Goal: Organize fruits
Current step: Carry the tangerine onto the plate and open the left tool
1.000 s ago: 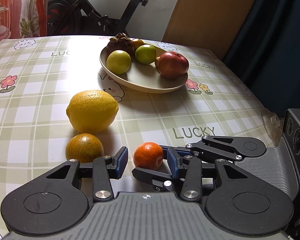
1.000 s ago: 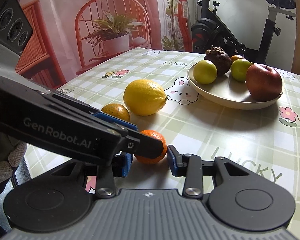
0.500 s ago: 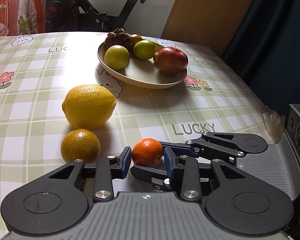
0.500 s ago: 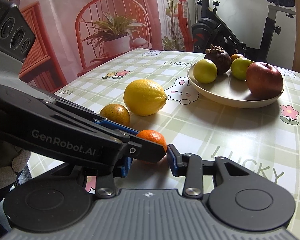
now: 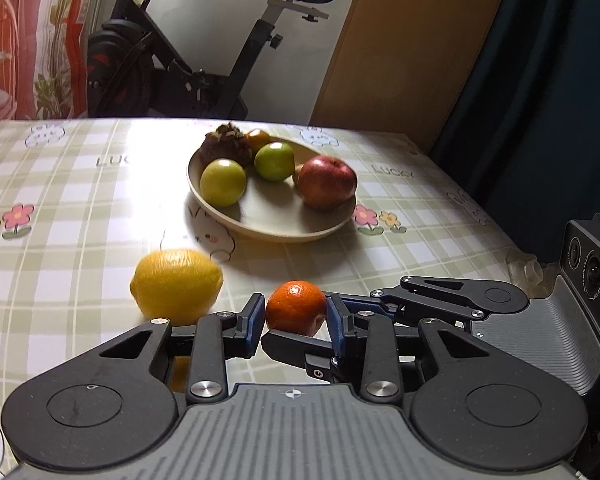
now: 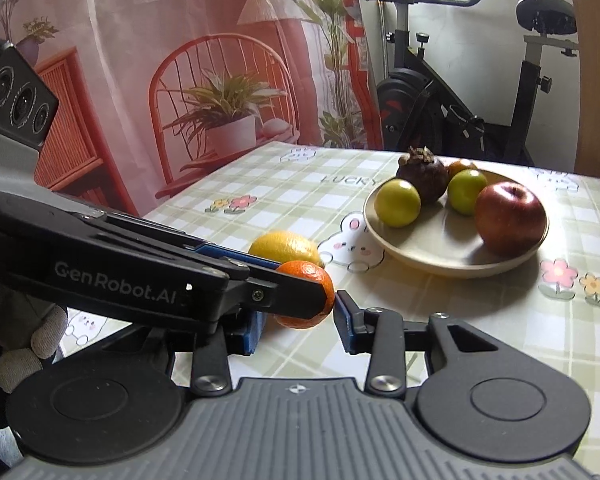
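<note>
Orange mandarin (image 5: 296, 307) pinched in left tongs (image 5: 295, 322), lifted clear of counter (image 5: 80, 208), likely bound for plate (image 5: 272, 229) ahead. Right tongs (image 6: 300, 326) spread, empty, just beside.

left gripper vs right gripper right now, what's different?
The left gripper is shut on the small orange; the right gripper is open and holds nothing. The left gripper's pads touch the fruit on both sides; the right gripper's fingers sit wider, around it. Both have blue pads.
</note>
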A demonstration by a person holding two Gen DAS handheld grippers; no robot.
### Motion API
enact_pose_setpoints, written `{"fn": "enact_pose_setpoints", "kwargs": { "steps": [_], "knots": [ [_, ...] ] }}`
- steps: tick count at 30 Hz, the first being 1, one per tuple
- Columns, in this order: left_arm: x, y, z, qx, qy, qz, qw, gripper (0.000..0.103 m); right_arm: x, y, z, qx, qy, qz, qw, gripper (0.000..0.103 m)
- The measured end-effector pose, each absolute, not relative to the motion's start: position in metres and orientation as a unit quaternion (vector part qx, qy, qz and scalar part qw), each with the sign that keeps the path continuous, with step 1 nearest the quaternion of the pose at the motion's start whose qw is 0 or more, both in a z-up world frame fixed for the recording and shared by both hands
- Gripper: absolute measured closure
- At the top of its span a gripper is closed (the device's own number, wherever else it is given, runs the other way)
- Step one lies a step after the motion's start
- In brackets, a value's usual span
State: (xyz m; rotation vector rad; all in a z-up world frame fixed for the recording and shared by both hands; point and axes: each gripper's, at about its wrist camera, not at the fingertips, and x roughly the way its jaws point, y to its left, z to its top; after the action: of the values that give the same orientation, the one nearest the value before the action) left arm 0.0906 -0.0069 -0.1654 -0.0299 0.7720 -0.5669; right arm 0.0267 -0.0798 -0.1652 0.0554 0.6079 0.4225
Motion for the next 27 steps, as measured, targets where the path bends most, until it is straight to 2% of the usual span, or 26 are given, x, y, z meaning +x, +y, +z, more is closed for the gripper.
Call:
{"fn": "enact_pose_setpoints", "kwargs": {
  "steps": [13,17,27],
  "knots": [
    [0.147,-0.047,-0.073,-0.020,0.282,-0.306,0.909,0.068,0.084,-0.116,-0.073,-0.007,0.205,0.182,0.962,0.063],
    [0.170,-0.061,-0.077,-0.017,0.287,-0.298,0.910,0.068,0.109,-0.121,-0.078,-0.021,0.212,0.173,0.962,0.064],
    [0.242,-0.073,-0.129,-0.026,0.362,-0.286,0.887,0.068,0.173,-0.139,-0.130,0.001,0.290,0.157,0.944,0.064]
  ]
}}
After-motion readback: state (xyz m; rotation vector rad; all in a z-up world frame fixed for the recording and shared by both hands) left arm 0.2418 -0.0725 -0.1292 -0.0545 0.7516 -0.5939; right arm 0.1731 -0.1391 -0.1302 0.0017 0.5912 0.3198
